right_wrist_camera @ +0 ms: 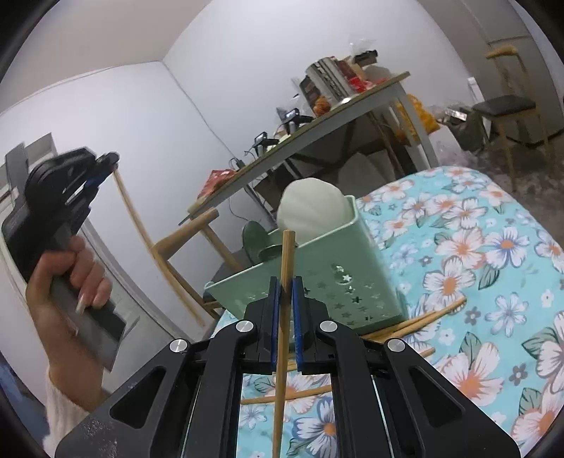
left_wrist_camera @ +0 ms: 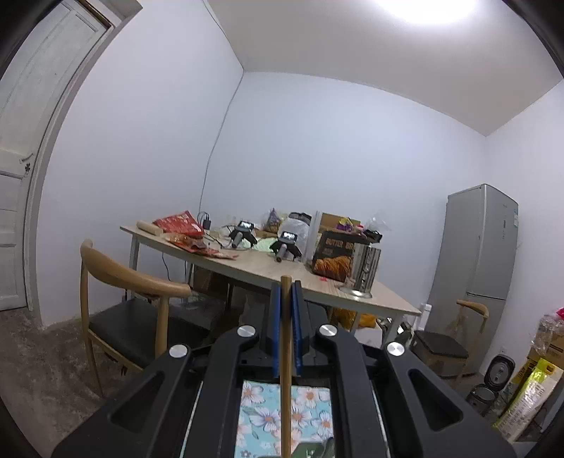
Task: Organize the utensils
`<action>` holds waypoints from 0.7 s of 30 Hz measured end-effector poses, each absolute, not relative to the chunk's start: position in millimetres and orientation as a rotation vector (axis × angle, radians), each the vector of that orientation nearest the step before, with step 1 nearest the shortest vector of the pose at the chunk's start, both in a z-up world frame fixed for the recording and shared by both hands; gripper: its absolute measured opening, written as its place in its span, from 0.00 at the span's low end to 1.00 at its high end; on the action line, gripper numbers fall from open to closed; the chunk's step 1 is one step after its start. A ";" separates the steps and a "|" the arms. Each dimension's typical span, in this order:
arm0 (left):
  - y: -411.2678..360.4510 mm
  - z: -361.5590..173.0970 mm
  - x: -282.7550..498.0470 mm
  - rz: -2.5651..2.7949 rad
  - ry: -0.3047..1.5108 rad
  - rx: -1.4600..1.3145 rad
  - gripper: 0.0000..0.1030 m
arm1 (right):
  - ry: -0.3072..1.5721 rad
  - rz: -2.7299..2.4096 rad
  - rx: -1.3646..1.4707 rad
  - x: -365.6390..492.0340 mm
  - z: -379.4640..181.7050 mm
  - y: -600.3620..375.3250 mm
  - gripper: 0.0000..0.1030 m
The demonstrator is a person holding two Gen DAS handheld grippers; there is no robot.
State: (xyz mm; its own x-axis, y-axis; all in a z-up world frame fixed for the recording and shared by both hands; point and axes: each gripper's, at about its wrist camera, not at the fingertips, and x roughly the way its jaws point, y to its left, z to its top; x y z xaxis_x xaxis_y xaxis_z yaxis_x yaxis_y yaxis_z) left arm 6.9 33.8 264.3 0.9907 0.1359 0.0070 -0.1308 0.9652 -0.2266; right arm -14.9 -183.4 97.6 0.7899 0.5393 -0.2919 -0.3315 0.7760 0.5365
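Chopsticks: left hand-held gripper [left_wrist_camera: 286, 292] clamps one chopstick [left_wrist_camera: 285, 370]; right hand-held gripper [right_wrist_camera: 286, 292] clamps another chopstick [right_wrist_camera: 283, 317] before green utensil holder [right_wrist_camera: 352, 253].

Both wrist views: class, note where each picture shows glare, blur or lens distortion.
Left wrist view: the ceiling light blows out to white glare; the door frame bows from fisheye distortion; dark corners vignette; the chopstick in the left gripper is sharp. Right wrist view: the hand holding the other gripper is motion-blurred; the green holder and right gripper stay crisp.
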 end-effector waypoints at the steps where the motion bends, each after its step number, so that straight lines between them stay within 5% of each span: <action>1: 33.4 265.9 9.9 0.136 -0.028 -0.235 0.05 | 0.450 0.482 0.472 -14.9 98.2 -182.4 0.07; 21: 2.5 256.5 40.9 0.202 -0.135 -0.110 0.05 | 0.471 0.502 0.475 -7.3 89.4 -179.3 0.09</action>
